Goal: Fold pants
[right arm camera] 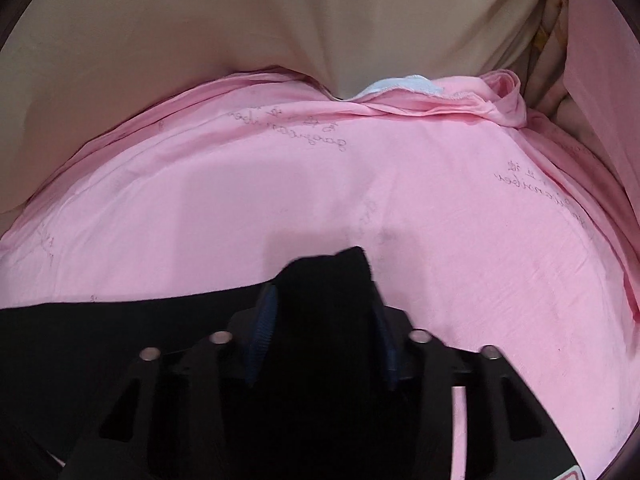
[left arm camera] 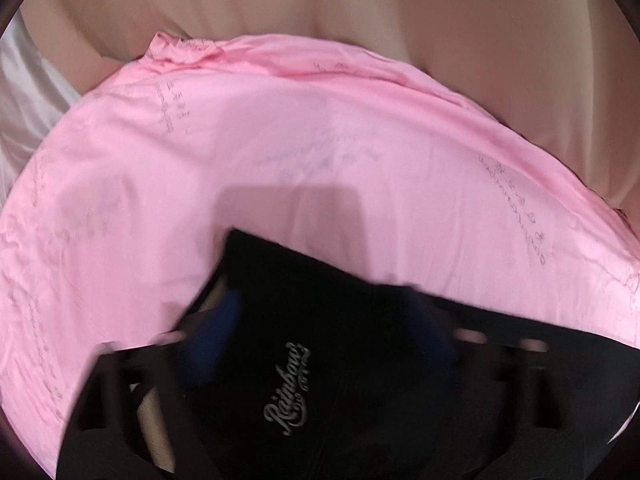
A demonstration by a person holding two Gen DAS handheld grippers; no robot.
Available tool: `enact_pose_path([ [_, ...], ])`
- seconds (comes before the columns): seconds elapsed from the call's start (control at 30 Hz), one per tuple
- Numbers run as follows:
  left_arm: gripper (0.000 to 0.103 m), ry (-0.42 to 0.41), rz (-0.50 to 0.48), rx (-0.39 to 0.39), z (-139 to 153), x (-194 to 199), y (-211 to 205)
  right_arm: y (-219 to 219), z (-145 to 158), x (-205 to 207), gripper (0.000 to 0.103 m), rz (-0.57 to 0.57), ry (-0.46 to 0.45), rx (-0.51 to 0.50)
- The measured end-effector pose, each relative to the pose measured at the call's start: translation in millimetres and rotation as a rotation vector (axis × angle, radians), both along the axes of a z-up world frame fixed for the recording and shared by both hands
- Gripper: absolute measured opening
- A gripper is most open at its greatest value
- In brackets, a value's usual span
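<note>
The right tongs [right arm camera: 320, 340] are clamped on a bunched corner of the black pants [right arm camera: 328, 292]: the ribbed blue pads [right arm camera: 264, 332] press the dark cloth from both sides, and a peak of fabric stands up between and just beyond the tips. From there the rest of the garment runs off to the left of that view as a flat black band lying on the pink sheet [right arm camera: 480, 260].

The left tongs [left arm camera: 320, 320] are badly blurred. Black pants [left arm camera: 296, 280] fill the gap between their two blue pads [left arm camera: 216, 332] and drape back over the frame toward the camera, with a silvery script logo [left arm camera: 286, 390] showing on the cloth (it seems to read "Rainbow"). Whether these pads actually pinch the fabric or merely stand around it I cannot tell from the smear. A squared corner of the pants pokes forward past the tips, and a black strip runs off to the right along the sheet.

Beneath everything is the pink sheet, printed with faint script and wrinkled toward its far edge. Behind it rises a beige fabric [right arm camera: 240, 40] in soft folds. In the right view a small white-blue strip [right arm camera: 404, 86] sits at the sheet's rumpled far edge
</note>
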State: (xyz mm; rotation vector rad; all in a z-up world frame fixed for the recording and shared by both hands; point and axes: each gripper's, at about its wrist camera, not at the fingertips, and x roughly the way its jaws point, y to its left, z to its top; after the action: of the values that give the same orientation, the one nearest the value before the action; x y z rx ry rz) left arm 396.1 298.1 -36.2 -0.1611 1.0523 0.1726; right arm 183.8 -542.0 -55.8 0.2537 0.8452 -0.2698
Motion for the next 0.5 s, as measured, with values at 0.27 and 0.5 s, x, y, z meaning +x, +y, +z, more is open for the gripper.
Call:
enact_pose_path([
  [0.27, 0.000, -0.125, -0.050, -0.136, 49.7, -35.7, 9.6, 21.0, 51.4, -38.6, 0.010, -0.065, -0.167, -0.073],
  [0.5, 0.000, -0.296, -0.110, -0.163, 108.8, -165.4, 20.2, 55.2, 83.7, -120.8, 0.009, -0.008, -0.272, -0.148],
])
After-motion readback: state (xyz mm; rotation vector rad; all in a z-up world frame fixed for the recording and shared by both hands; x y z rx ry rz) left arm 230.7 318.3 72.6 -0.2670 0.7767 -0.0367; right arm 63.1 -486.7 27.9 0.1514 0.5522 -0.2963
